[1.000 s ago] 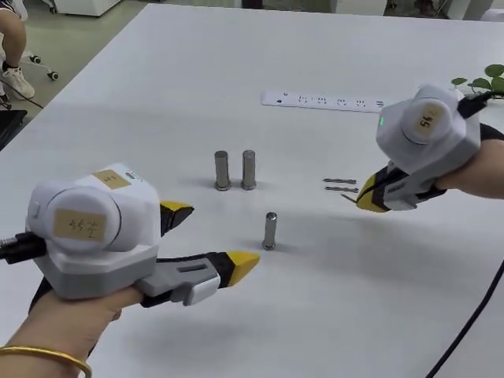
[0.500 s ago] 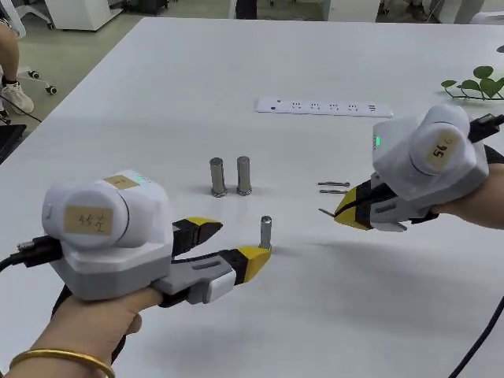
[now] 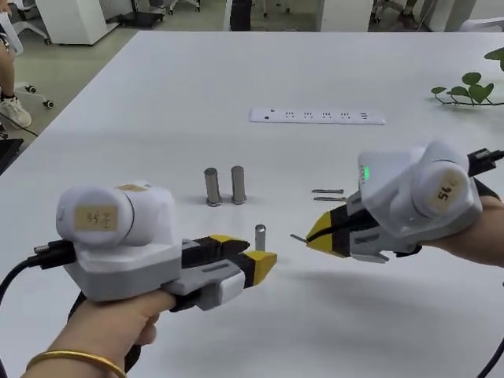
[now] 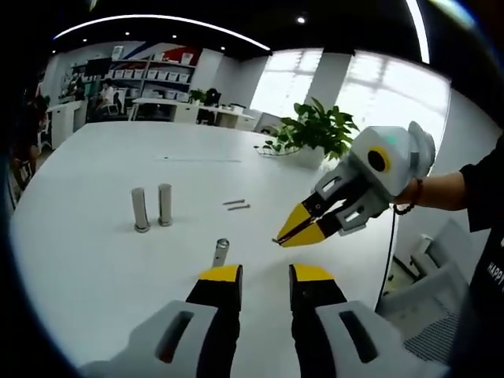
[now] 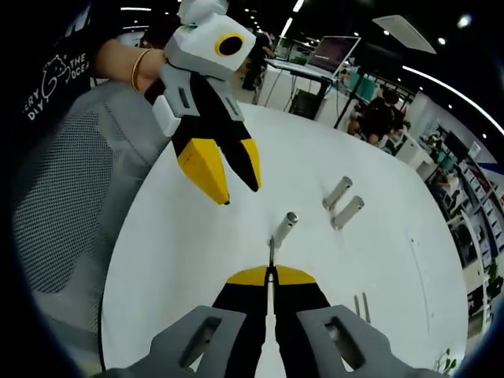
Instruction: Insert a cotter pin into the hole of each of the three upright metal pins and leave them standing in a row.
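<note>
Cotter pin (image 3: 298, 237), clamped in the right gripper (image 3: 313, 234), is pointing at the nearest metal pin (image 3: 260, 235); left gripper (image 3: 250, 249) is hovering, jaws apart. No insertion is showing yet.

I am working over a large white table (image 3: 157, 94) in an open office. Greenish floor (image 3: 71, 63) lies left of it, with a white cabinet (image 3: 67, 20) beyond. Bright windows (image 4: 378, 102) stand behind a leafy plant (image 4: 315, 130). Shelves of bins (image 4: 150, 75) line the far wall. Ceiling light strips (image 4: 157, 20) are lit. A grey mesh chair (image 5: 63, 189) sits at the table edge.
</note>
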Demonstrator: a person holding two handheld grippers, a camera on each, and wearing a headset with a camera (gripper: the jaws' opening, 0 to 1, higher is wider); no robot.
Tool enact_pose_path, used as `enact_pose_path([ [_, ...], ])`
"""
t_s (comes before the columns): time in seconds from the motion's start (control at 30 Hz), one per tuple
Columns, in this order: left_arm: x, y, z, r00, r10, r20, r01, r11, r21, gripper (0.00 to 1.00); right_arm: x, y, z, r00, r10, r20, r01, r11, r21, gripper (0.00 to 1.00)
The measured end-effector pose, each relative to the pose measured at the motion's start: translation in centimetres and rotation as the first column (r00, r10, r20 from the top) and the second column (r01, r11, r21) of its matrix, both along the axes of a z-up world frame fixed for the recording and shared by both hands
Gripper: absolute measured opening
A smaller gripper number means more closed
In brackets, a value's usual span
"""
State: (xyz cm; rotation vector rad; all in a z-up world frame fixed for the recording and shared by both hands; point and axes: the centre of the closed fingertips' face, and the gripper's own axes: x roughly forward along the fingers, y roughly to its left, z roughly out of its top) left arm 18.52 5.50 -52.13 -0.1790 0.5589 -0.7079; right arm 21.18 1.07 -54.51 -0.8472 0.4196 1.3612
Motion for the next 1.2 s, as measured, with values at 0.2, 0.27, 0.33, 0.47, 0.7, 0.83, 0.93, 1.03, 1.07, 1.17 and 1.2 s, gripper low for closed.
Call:
enact_pose_path([
  [0.2,-0.2,-0.7,-0.1,0.999,-0.017,-0.028,0.017,1.000,-0.025,0.16,-1.3,1.0,0.7,0.998,0.059,0.023,-0.060,0.998,0.026,0.00],
  [0.27,-0.3,-0.9,-0.2,0.999,-0.023,-0.036,0.021,0.999,-0.034,0.16,-1.7,1.3,0.9,0.996,0.081,0.029,-0.081,0.996,0.030,0.00],
  [0.33,-0.4,-1.3,-0.1,0.999,-0.033,-0.042,0.031,0.998,-0.050,0.15,-2.0,1.6,1.0,0.994,0.098,0.038,-0.099,0.995,0.029,0.00],
  [0.47,-0.5,-1.6,0.1,0.998,-0.038,-0.050,0.035,0.997,-0.074,0.11,-2.6,2.0,1.3,0.991,0.126,0.047,-0.127,0.991,0.029,0.00],
  [0.7,-0.2,-1.7,0.4,0.998,-0.037,-0.056,0.030,0.994,-0.109,0.06,-3.1,2.4,1.5,0.983,0.170,0.073,-0.172,0.985,0.021,0.00],
  [0.83,-0.2,-1.7,0.5,0.998,-0.034,-0.056,0.027,0.992,-0.121,0.03,-3.5,2.6,1.5,0.979,0.187,0.080,-0.189,0.982,0.016,0.00],
  [0.93,-0.2,-1.6,0.4,0.998,-0.030,-0.056,0.023,0.992,-0.122,0.02,-3.5,2.7,1.5,0.979,0.185,0.081,-0.187,0.982,0.020,0.00],
  [1.03,-0.1,-1.5,0.4,0.998,-0.023,-0.058,0.015,0.992,-0.127,0.00,-3.5,2.8,1.6,0.979,0.184,0.085,-0.187,0.982,0.024,0.00],
  [1.07,-0.1,-1.4,0.4,0.998,-0.021,-0.057,0.014,0.992,-0.126,0.00,-3.5,2.8,1.7,0.980,0.182,0.085,-0.185,0.982,0.028,0.00],
  [1.17,-0.1,-1.3,0.4,0.998,-0.018,-0.057,0.011,0.992,-0.129,0.00,-3.5,2.9,1.7,0.979,0.184,0.091,-0.187,0.982,0.026,0.00],
  [1.2,-0.2,-1.4,0.4,0.998,-0.018,-0.058,0.011,0.992,-0.128,0.00,-3.5,2.9,1.7,0.978,0.188,0.096,-0.191,0.981,0.023,0.00],
])
